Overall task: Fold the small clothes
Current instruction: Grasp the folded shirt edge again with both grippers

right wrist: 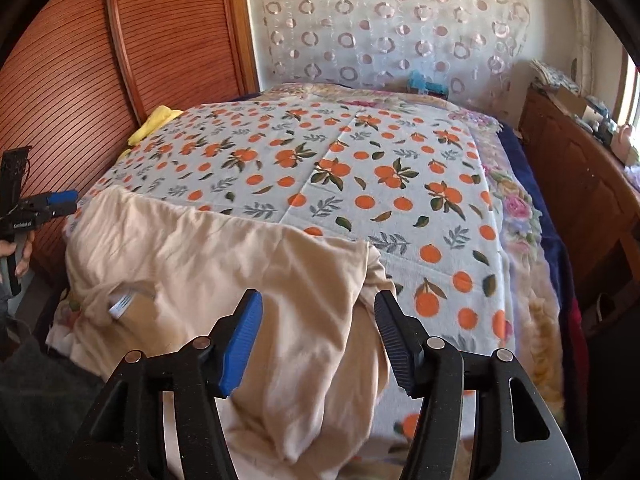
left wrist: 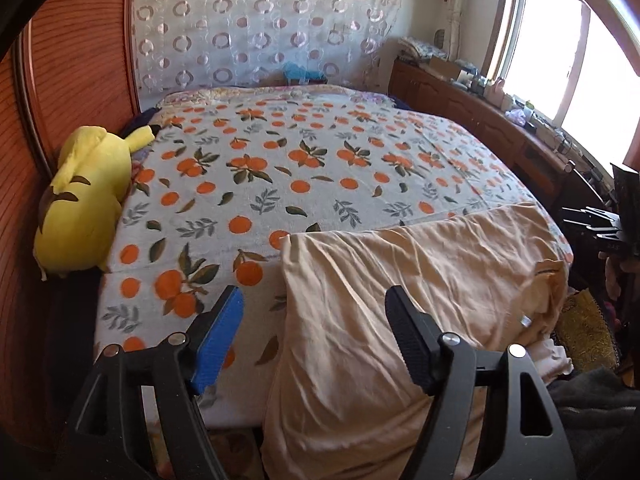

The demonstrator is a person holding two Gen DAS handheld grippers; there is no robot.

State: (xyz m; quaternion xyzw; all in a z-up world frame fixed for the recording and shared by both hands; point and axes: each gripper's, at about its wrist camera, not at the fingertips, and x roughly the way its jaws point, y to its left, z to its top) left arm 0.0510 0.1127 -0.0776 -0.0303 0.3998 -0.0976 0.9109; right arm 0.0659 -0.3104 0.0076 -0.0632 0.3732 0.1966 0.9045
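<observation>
Below both our grippers, a beige garment (left wrist: 420, 280) lies draped over the bed's near edge; left gripper (left wrist: 316, 300) and right gripper (right wrist: 318, 304) gape wide, holding nothing.

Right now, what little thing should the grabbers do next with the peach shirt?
Probably lower the left hand-held gripper onto the peach shirt edge and pinch it: both hand-held grippers are open, holding nothing, and the shirt lies rumpled, hanging off the bed.

cream garment (left wrist: 400, 280) on orange-fruit-print white blanket (left wrist: 280, 168); yellow plush (left wrist: 84, 196).
</observation>
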